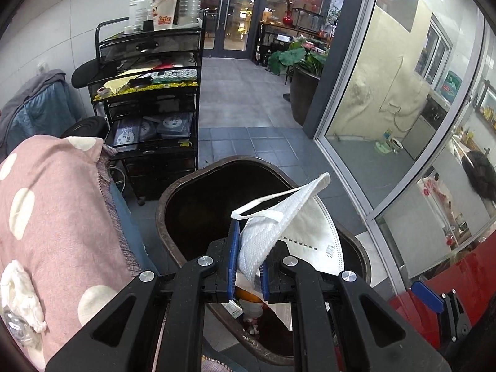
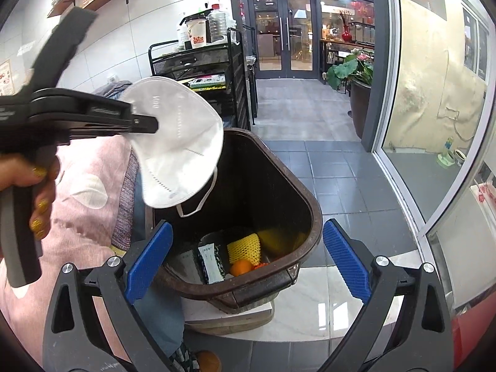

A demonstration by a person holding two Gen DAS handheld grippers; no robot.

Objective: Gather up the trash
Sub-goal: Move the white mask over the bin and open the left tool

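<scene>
Left gripper [image 1: 249,266] pinches the white face mask [image 1: 297,223] just above the brown bin [image 1: 173,198], a feather-light, floppy thing best held by its folded edge, while the right gripper [image 2: 248,260] gapes wide and empty.

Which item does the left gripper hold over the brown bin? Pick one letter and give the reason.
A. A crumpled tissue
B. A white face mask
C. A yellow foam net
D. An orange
B: the left gripper is shut on the white face mask, which hangs above the open brown bin, while the orange and yellow foam net lie inside the bin.
</scene>
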